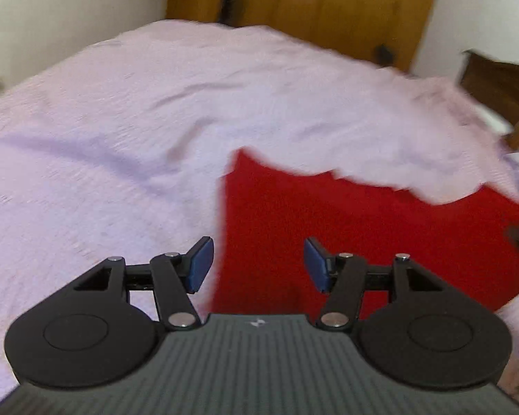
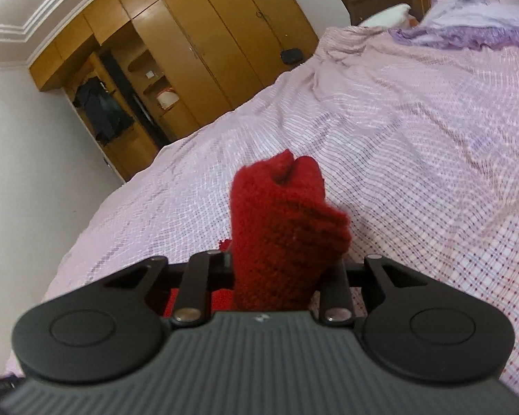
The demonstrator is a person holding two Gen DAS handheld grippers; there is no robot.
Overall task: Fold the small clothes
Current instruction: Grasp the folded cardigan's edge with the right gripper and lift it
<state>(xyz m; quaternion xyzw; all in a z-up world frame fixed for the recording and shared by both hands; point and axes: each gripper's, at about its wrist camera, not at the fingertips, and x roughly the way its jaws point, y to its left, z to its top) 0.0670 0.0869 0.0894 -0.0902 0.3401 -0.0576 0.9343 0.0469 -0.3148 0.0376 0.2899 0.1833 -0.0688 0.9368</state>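
Left gripper (image 1: pixel 257 264): seen at the bottom centre of the left wrist view, its two blue-padded fingers (image 1: pixel 200 264) stand wide apart with nothing between them.
Right gripper (image 2: pixel 280 269): at the bottom centre of the right wrist view, its fingers are closed in on a bunch of red knit; the finger pads themselves are hidden by the cloth.
Red garment (image 1: pixel 363 235): in the left wrist view it lies as a broad flat red patch across the lower right of the frame, on the bed, right ahead of the left gripper. In the right wrist view a bunched fold of it (image 2: pixel 283 221) rises from between the fingers at the centre of the frame.
Bedspread (image 2: pixel 415 131): pale pink with a fine check, wrinkled, covering the bed; in the left wrist view a fold of it overlaps the upper edge of the red garment.
Pillow (image 2: pixel 474 24): lilac with a frill, at the upper right of the right wrist view.
Wardrobe (image 2: pixel 204 38): tan wood, upper left to centre, one section open with dark clothes hanging inside.
Sharpness: the left wrist view is blurred.
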